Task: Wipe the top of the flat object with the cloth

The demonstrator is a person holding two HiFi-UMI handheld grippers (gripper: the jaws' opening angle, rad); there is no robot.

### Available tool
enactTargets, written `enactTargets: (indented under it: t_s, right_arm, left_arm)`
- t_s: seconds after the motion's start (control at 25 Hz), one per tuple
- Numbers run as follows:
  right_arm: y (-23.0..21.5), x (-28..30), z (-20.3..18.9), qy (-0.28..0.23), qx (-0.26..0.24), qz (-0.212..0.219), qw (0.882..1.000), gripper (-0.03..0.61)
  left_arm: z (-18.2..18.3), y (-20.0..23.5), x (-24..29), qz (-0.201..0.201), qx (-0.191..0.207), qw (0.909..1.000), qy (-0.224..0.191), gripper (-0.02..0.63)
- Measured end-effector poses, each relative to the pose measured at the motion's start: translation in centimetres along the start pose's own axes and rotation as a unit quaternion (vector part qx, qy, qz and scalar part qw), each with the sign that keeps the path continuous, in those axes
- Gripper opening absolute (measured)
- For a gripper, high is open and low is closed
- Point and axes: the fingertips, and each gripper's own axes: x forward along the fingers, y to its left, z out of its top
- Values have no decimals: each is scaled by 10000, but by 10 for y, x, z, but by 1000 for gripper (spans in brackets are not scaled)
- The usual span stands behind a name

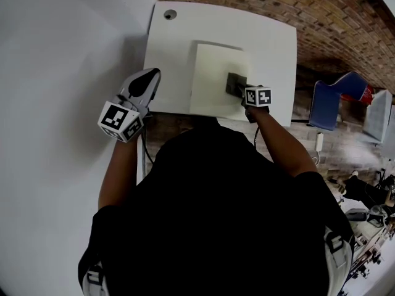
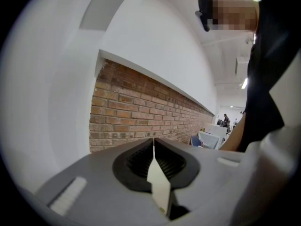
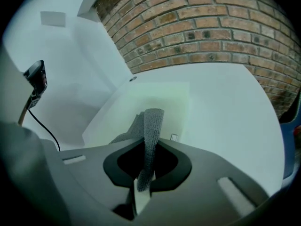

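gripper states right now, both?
Left hand-held gripper: closed, empty.
Right hand-held gripper: closed on the cloth.

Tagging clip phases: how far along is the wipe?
Done: the cloth is picked up, with the right gripper shut on it. In hand: the cloth lies over the right side of the flat object, apparently mid-wipe. Left: the surface shows no marks, so I can't tell how much has been wiped. The left gripper is shut and empty, held off the left edge of the table.
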Motion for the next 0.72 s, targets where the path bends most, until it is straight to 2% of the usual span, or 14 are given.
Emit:
enactTargets:
  t_s: [0.32,0.72]
  right_arm:
    - [-17,-6,1,-42,25,-100,9999,9]
    - [-5,-13,9,-220,-119,-1,9997,9]
  left_arm:
    - [2,-7,7,-43,-13,10000,-43,6]
    - [3,-13,6,-24,8,10000,-89,6]
